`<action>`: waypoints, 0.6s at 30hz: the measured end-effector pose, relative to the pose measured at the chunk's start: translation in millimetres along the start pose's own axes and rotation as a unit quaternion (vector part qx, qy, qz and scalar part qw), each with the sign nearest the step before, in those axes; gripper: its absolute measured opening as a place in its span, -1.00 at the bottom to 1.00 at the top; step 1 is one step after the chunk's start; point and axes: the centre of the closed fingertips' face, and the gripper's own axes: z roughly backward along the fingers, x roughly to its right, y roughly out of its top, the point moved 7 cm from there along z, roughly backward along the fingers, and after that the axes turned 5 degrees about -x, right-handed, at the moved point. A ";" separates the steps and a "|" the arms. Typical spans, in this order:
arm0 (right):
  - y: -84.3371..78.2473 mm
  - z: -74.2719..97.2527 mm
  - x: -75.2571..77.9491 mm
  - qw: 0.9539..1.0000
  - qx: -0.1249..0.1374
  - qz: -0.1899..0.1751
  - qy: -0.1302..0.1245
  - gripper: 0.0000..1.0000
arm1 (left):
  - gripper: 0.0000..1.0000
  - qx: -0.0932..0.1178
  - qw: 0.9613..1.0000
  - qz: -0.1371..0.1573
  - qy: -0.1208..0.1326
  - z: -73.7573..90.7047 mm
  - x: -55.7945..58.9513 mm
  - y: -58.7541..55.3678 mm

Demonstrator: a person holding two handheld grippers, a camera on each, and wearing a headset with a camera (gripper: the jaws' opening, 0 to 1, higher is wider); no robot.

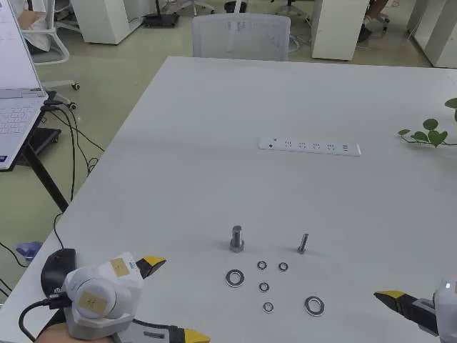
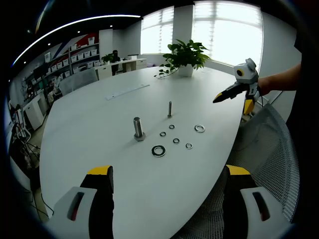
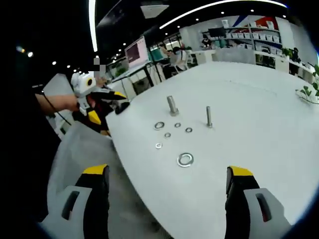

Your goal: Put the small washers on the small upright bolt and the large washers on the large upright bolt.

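On the white table (image 1: 214,143) a large upright bolt (image 1: 236,239) stands left of a thin small bolt (image 1: 303,244). In front of them lie two large washers (image 1: 235,277) (image 1: 314,306) and several small washers (image 1: 264,287), all flat on the table. My left gripper (image 1: 173,299) is open at the near left table edge, its jaws (image 2: 169,199) wide apart and holding nothing. My right gripper (image 1: 403,306) hovers at the near right edge, open and holding nothing (image 3: 167,191). Both stay well short of the washers (image 2: 159,150) (image 3: 185,160).
A white power strip (image 1: 309,146) lies beyond the bolts. Plant leaves (image 1: 430,133) reach in at the right edge. A grey chair (image 1: 241,36) stands at the far end. A laptop (image 1: 14,93) sits on a stand to the left.
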 end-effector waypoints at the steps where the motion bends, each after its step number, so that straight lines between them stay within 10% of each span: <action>1: 0.8 -1.9 1.1 1.000 -0.002 0.001 0.000 0.84 | 0.81 0.000 1.000 0.000 -0.002 -0.2 0.6 -0.5; 18: 13.9 -19.2 14.4 0.997 -0.062 0.051 -0.012 0.62 | 0.74 -0.005 0.999 -0.020 -0.024 -7.3 -7.2 5.4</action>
